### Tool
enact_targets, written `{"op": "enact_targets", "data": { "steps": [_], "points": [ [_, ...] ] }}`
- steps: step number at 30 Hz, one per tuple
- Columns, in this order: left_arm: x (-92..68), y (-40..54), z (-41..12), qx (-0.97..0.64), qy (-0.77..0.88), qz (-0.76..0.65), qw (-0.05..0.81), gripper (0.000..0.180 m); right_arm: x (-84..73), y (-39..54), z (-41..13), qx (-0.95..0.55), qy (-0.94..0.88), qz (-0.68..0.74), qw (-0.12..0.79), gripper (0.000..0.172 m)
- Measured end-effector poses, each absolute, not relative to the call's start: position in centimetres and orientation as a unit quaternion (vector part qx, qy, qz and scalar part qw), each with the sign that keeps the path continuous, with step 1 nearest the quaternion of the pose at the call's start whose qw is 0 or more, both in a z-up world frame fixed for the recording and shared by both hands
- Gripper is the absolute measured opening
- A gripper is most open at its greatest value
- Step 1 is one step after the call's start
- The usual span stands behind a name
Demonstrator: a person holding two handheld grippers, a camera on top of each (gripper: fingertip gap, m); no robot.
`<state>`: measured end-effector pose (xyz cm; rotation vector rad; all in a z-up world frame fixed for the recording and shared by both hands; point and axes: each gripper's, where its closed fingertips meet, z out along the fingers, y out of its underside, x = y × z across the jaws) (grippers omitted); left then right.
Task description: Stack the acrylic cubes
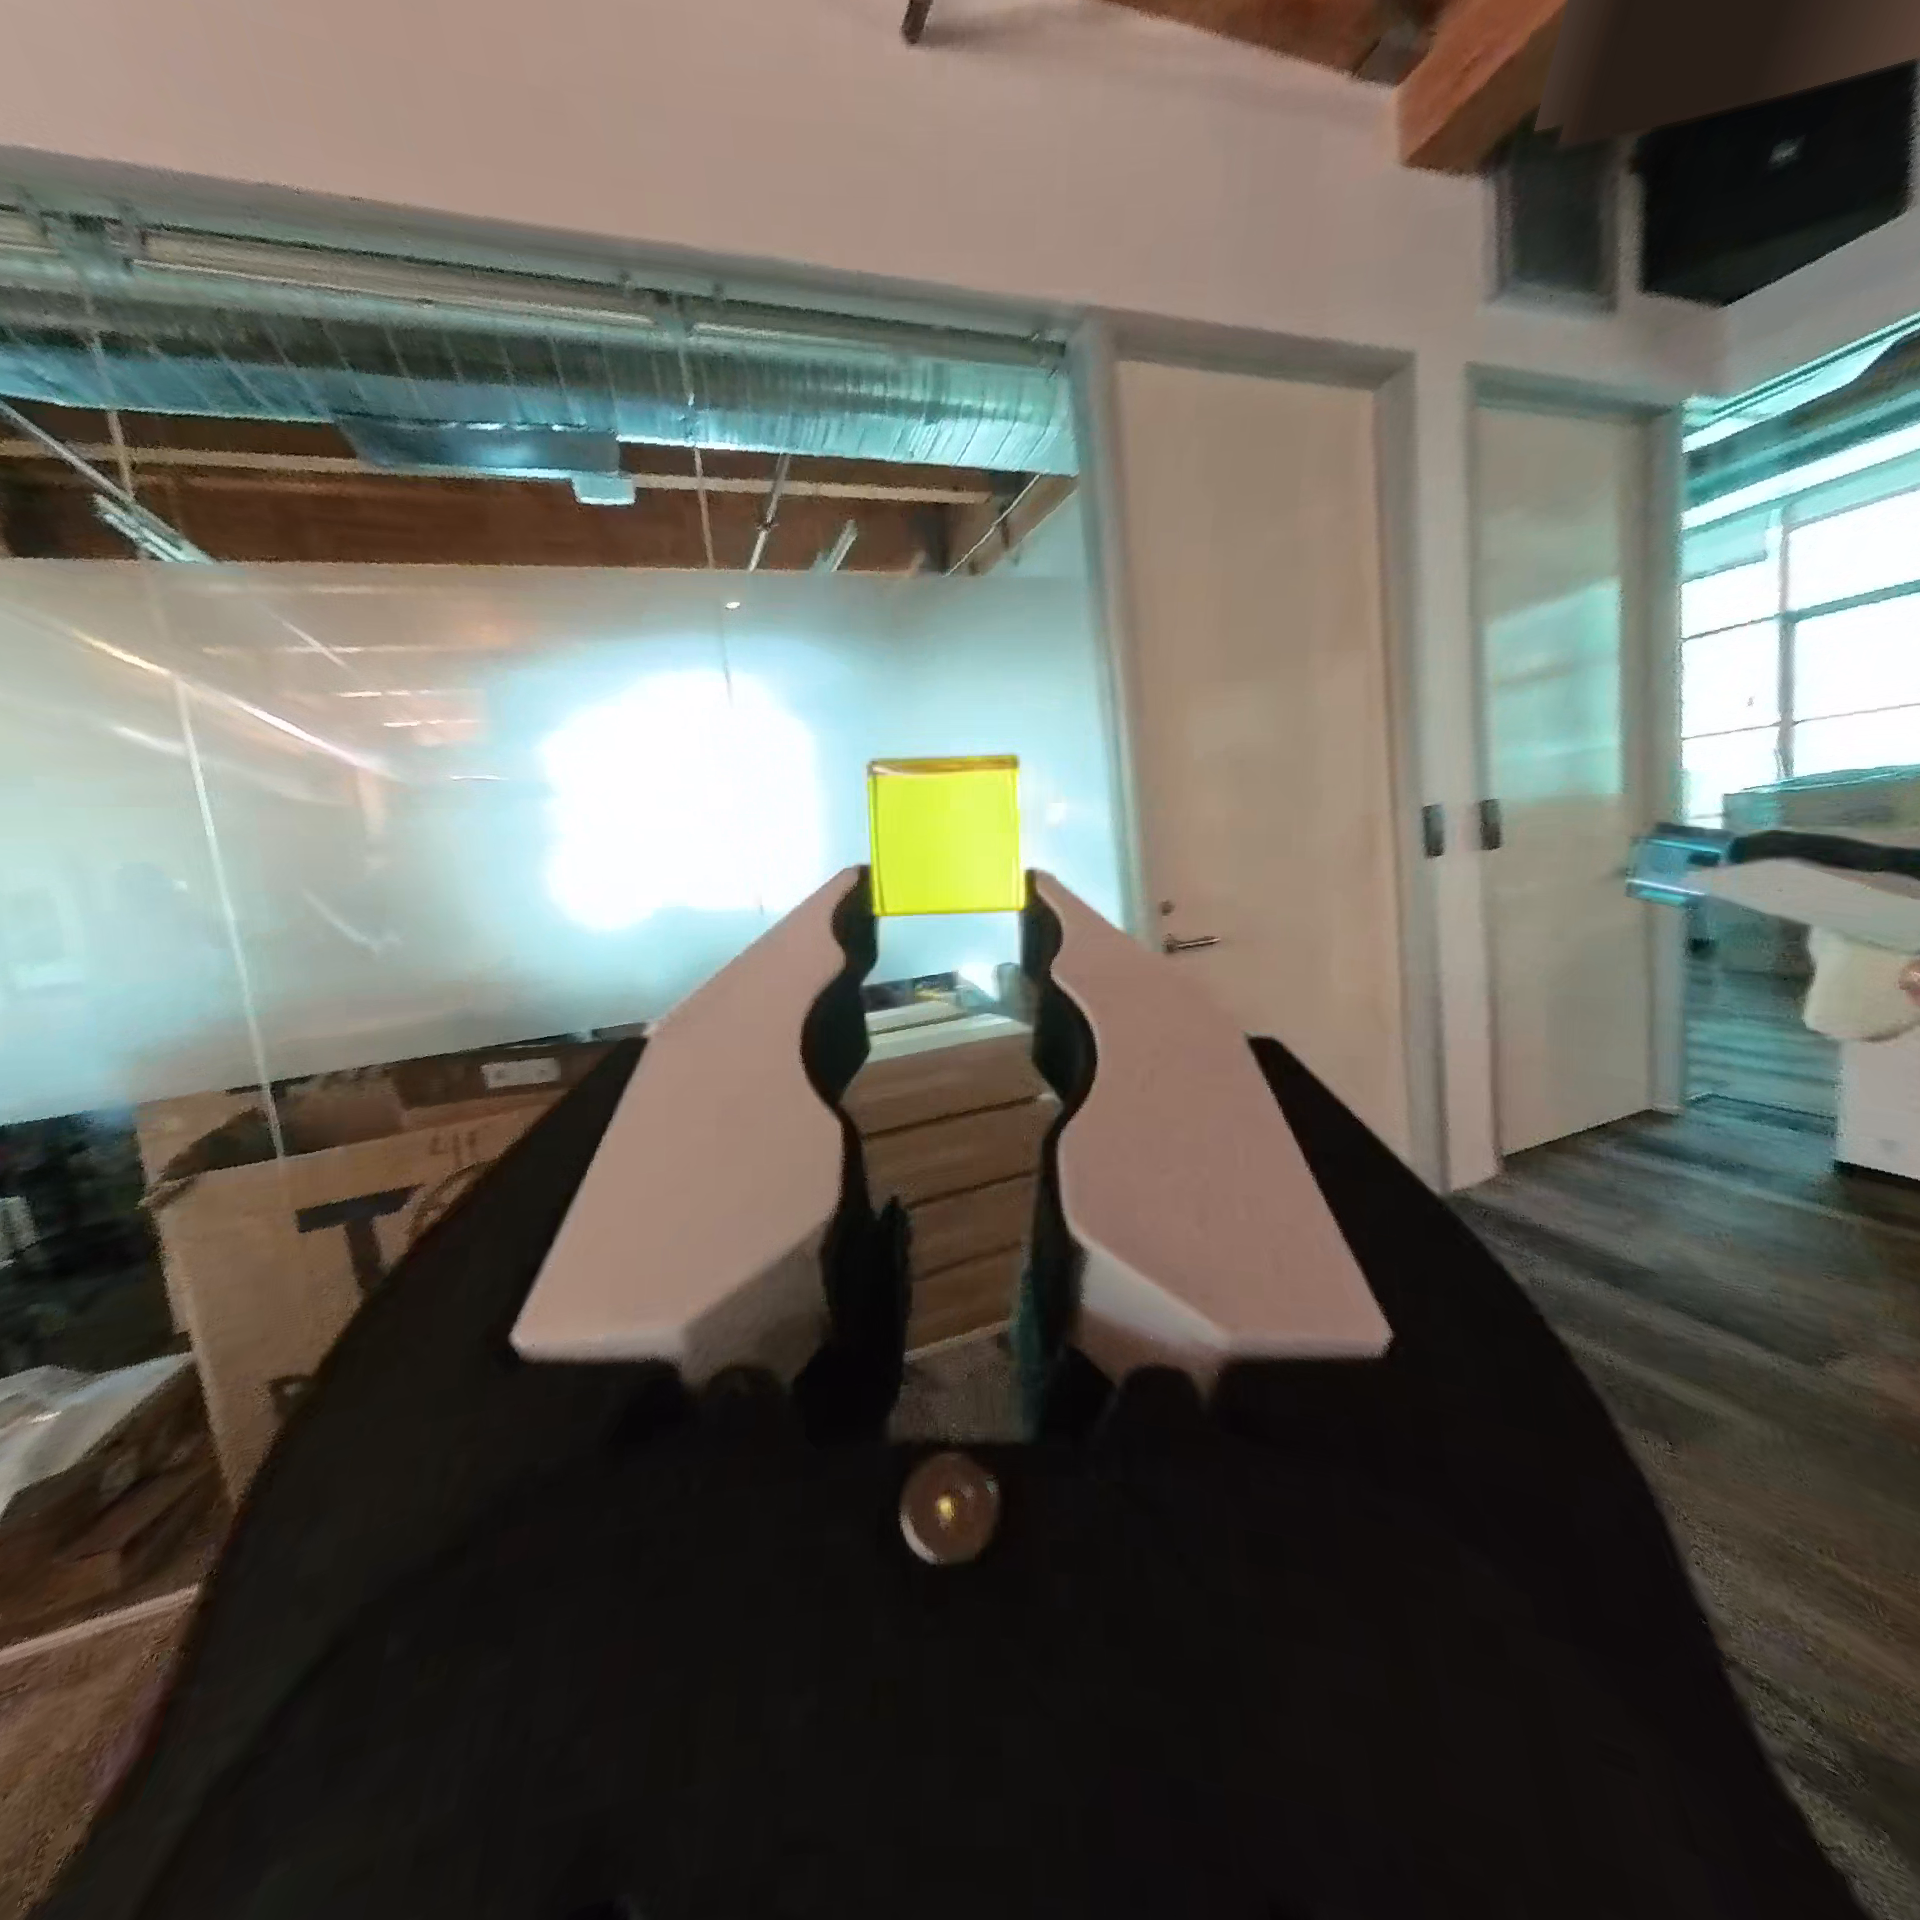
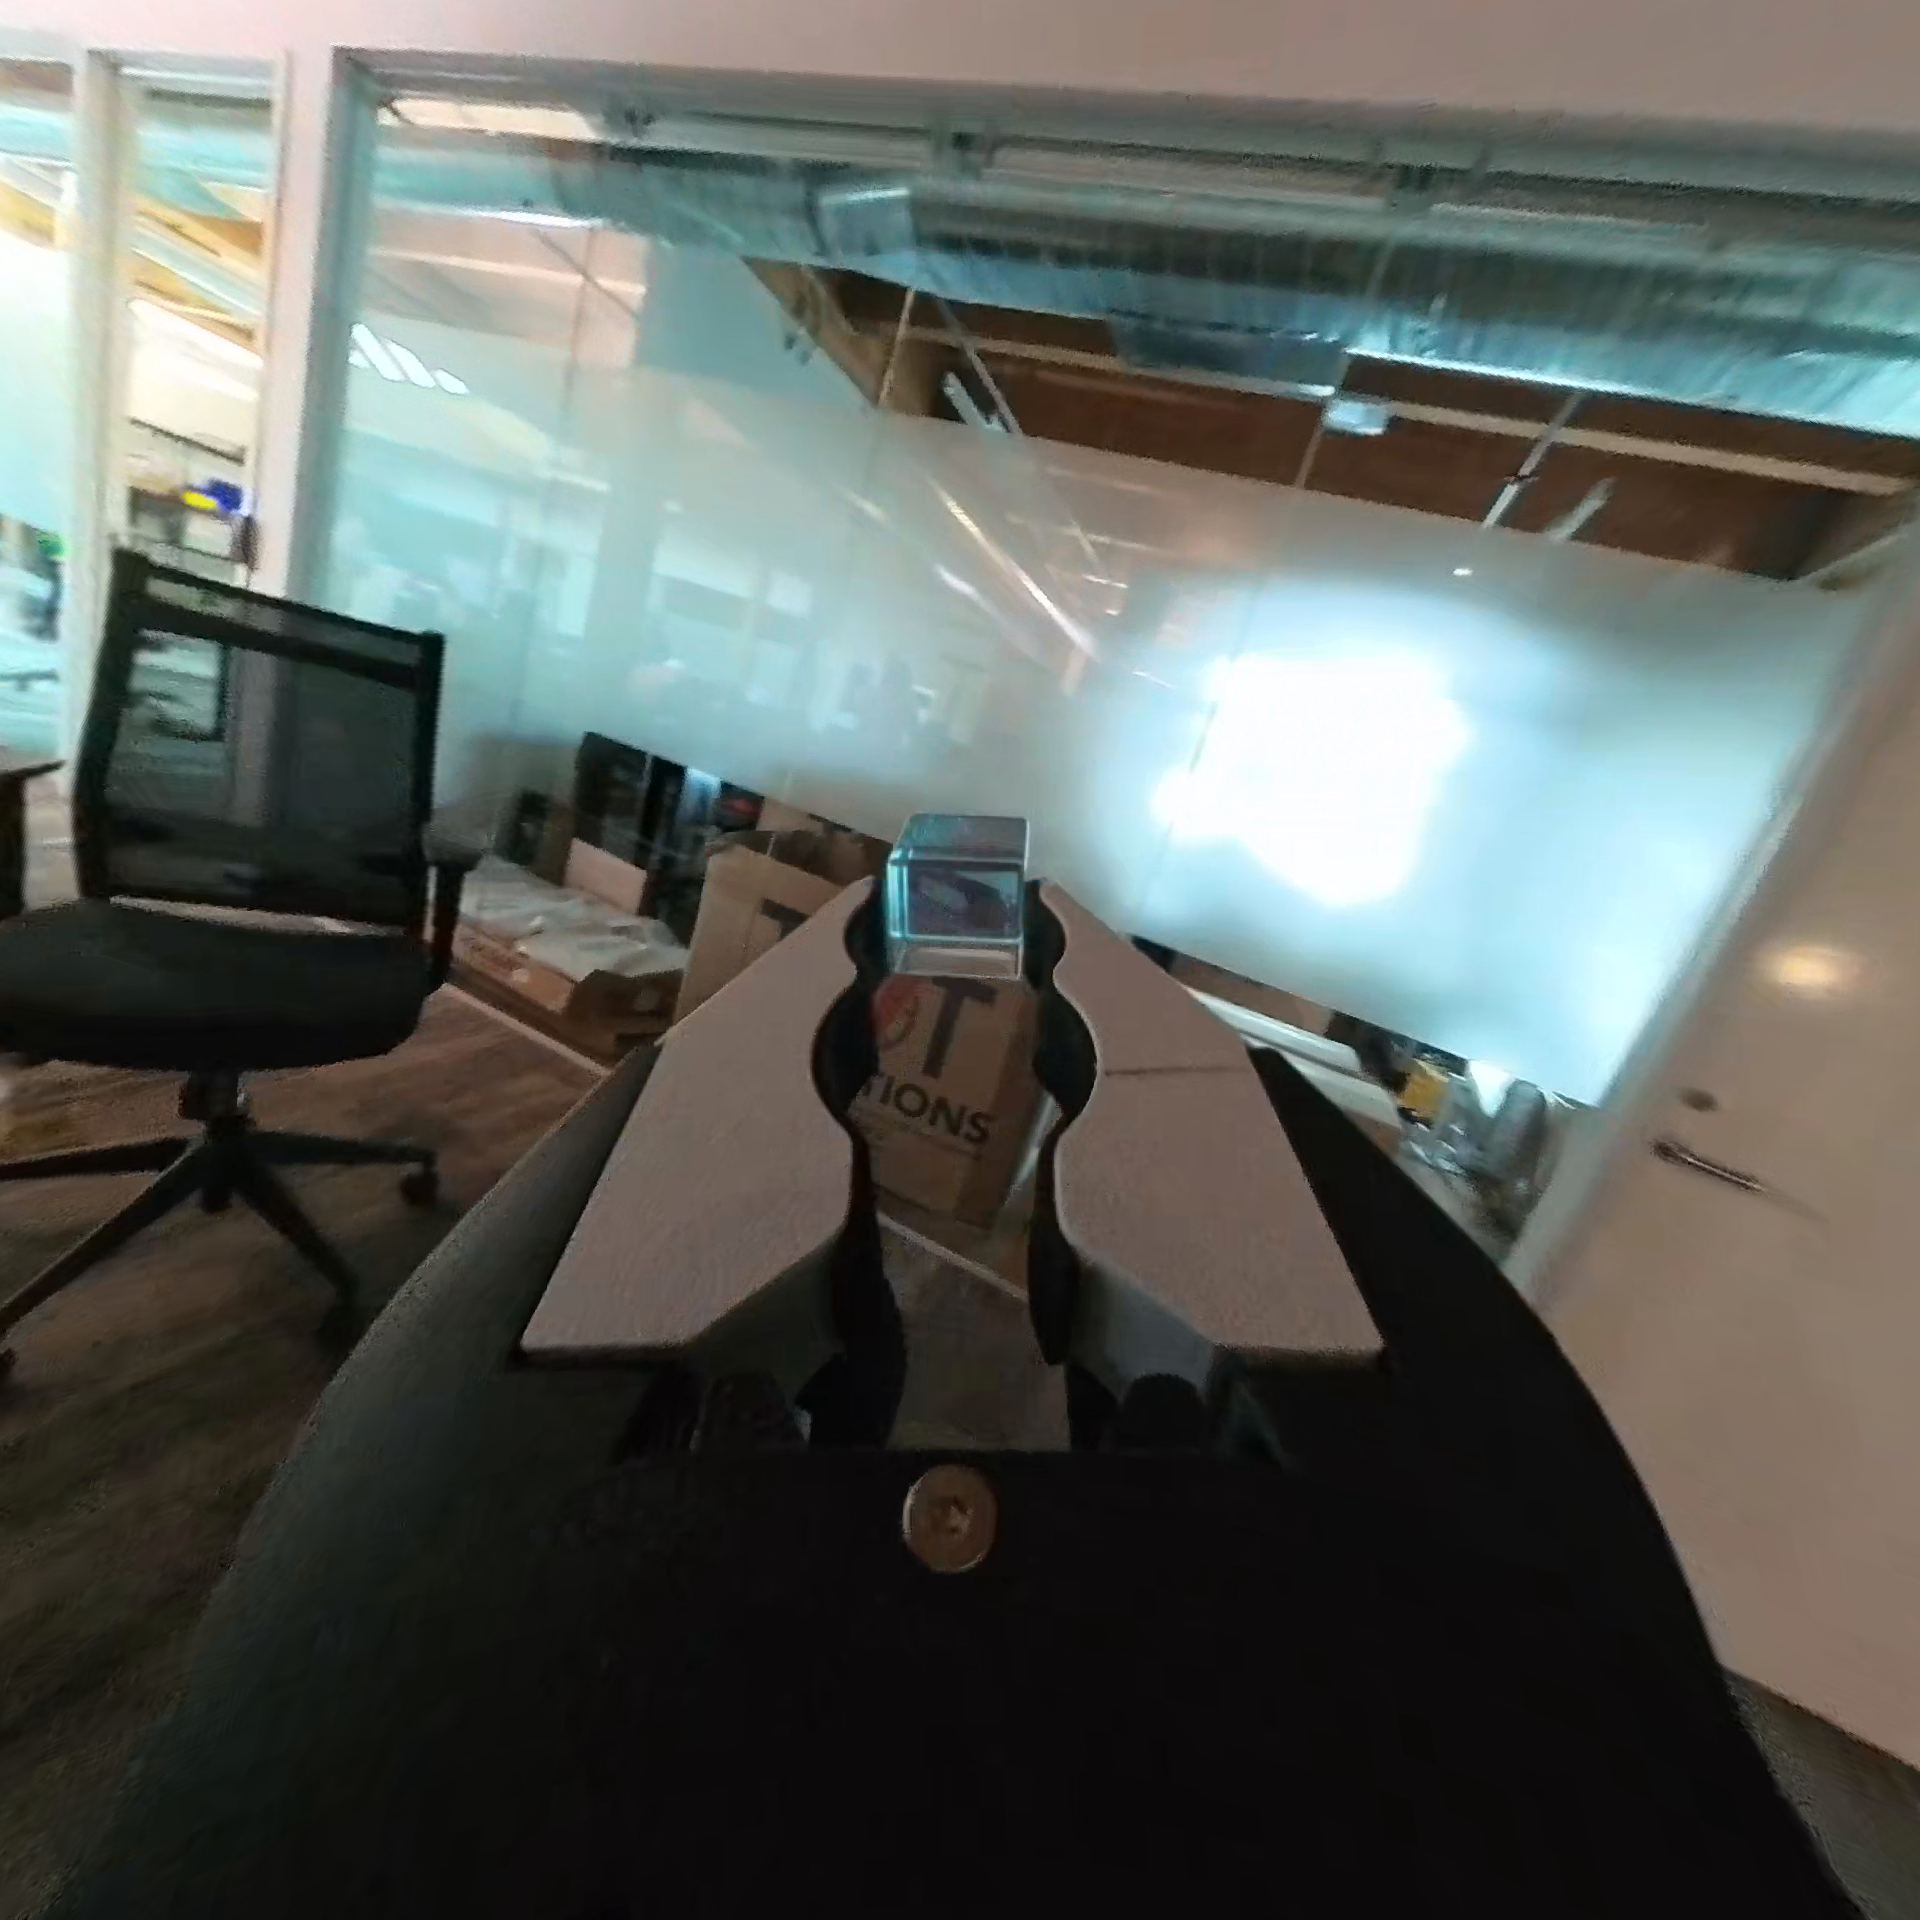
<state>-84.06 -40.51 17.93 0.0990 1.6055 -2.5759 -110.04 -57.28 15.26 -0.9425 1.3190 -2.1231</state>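
Both grippers are up in the air here, well clear of any surface, each carrying a small cube at the very tips. The left gripper (image 1: 948, 896) has its fingers drawn in narrow around a yellow cube (image 1: 941, 837), translucent and glowing against the bright frosted glass wall (image 1: 416, 790) behind it; only the cube's lower edge sits between the black pads (image 1: 854, 914), most of it standing proud above them, a tip pinch that leaves nearly every face open to view. Over on the right, the right gripper (image 2: 954, 925) does much the same with a clear cube (image 2: 956, 899), glassy, with colours of the room showing through it; its pads hug the two sides and the block sits a touch deeper in the grip. That gripper is tilted, so the room leans across its view. Below and beyond it stand cardboard boxes (image 2: 935, 1101) along the glass, and a black office chair (image 2: 249, 831) waits off to the side on the wood floor (image 1: 1714, 1351). Far right in the left view, the other gripper's white finger shows near a white door (image 1: 1247, 675).
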Motion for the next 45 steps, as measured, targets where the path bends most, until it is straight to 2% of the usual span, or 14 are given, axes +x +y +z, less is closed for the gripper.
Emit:
{"op": "enact_targets", "data": {
  "steps": [8,13,18,24,31,37,45],
  "points": [
    [-75.1,-51.0,15.7,-0.044,0.535,-0.827,0.168,0.026,-99.6,-74.4,12.8,-0.399,0.446,-0.748,0.287,0.023],
    [-69.4,-55.1,16.3,-0.135,0.521,-0.804,0.254,0.025,-91.0,-84.9,14.1,-0.438,0.424,-0.709,0.354,0.023],
    [-66.0,-56.9,16.6,-0.168,0.518,-0.761,0.353,0.026,-81.5,-90.8,14.6,-0.476,0.379,-0.681,0.407,0.023],
    [-59.7,-56.5,15.8,-0.217,0.5,-0.722,0.425,0.026,-67.9,-92.0,12.9,-0.493,0.346,-0.624,0.498,0.023],
    [-48.4,-53.7,16.7,-0.256,0.443,-0.688,0.515,0.026,-50.4,-90.6,12.9,-0.537,0.284,-0.583,0.54,0.023],
    [-38.7,-54.3,18.3,-0.266,0.436,-0.685,0.52,0.026,-40.1,-90.7,16.0,-0.542,0.238,-0.597,0.542,0.024],
    [-31.3,-53.9,18.8,-0.278,0.427,-0.646,0.568,0.025,-27.1,-90.3,15.0,-0.56,0.215,-0.553,0.578,0.023]
  ]
}}
